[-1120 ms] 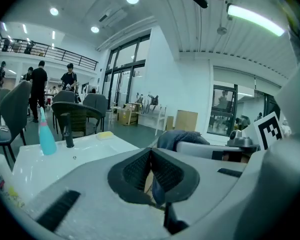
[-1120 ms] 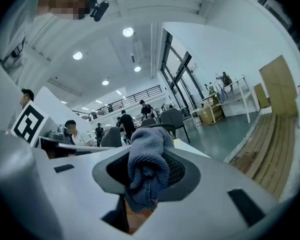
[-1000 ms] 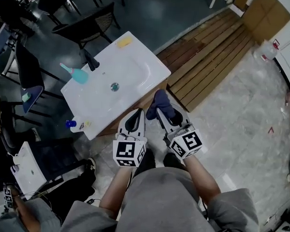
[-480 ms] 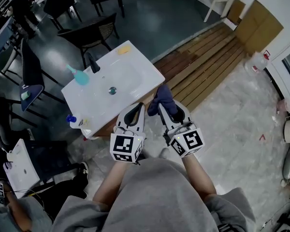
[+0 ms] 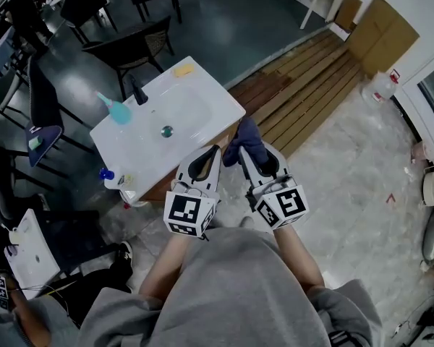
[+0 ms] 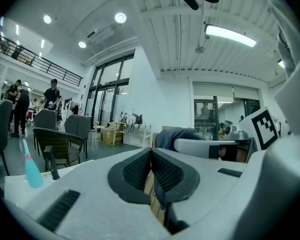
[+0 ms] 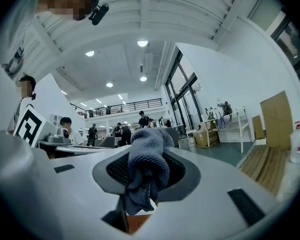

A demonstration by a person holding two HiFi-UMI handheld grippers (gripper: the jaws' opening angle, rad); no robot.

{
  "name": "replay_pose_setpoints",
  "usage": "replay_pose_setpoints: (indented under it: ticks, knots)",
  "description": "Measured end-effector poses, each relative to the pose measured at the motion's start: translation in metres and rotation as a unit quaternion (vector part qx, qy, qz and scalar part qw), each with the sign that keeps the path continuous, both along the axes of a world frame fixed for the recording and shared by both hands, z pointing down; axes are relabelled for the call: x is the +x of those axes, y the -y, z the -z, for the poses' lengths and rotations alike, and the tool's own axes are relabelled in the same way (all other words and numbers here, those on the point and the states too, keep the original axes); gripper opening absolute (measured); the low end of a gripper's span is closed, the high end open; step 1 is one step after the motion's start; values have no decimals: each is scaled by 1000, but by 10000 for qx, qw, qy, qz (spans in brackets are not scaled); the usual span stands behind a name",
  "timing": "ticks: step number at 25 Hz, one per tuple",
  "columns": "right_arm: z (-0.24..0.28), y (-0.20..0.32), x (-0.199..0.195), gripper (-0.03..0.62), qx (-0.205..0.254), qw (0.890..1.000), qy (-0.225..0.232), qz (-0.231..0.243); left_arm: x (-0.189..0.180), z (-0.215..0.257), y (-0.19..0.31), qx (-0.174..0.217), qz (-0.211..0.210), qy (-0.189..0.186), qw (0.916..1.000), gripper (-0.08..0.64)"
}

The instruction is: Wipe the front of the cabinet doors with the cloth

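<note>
The cloth (image 5: 247, 142), dark blue and bunched, is clamped between the jaws of the right gripper (image 5: 246, 155), just past the near edge of a white sink (image 5: 202, 92). Beside it, the left gripper (image 5: 214, 155) has its jaws pressed together on nothing. The sink tops a wooden cabinet (image 5: 163, 189). Pale tiles (image 5: 347, 172) lie underfoot, with wooden slats (image 5: 304, 85) to the right and a chair (image 5: 134, 45) on dark floor beyond

Right tongs (image 5: 252, 155) with cloth (image 5: 247, 137) slightly farther forward, closer to washbasin (image 5: 202, 103) corner.
</note>
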State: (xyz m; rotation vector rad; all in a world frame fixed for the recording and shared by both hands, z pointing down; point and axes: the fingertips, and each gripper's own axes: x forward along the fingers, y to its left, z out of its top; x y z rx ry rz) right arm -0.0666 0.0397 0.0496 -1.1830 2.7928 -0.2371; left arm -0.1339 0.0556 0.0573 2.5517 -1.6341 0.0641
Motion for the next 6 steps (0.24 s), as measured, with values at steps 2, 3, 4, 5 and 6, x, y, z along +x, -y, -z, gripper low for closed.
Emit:
replay_pose_setpoints:
  ticks: [2, 3, 4, 5, 6]
  knots:
    - [0, -3, -3, 118, 5, 10000, -6, -20, -2, -1, -2, -5, -34, 5, 10000, 9]
    - [-1, -5, -4, 118, 13, 10000, -21, -17, -3, -2, -3, -4, -44, -5, 10000, 9]
    - [-2, -7, -6, 118, 17, 10000, -33, -14, -4, -2, -5, 0, -52, -16, 10000, 9]
    - [-2, -9, -8, 118, 17, 10000, -39, -14, -5, -3, -7, 6, -60, -25, 10000, 9]
    - [-3, -11, -10, 118, 16, 10000, -42, -15, -7, -3, -8, 12, -68, -34, 10000, 11]
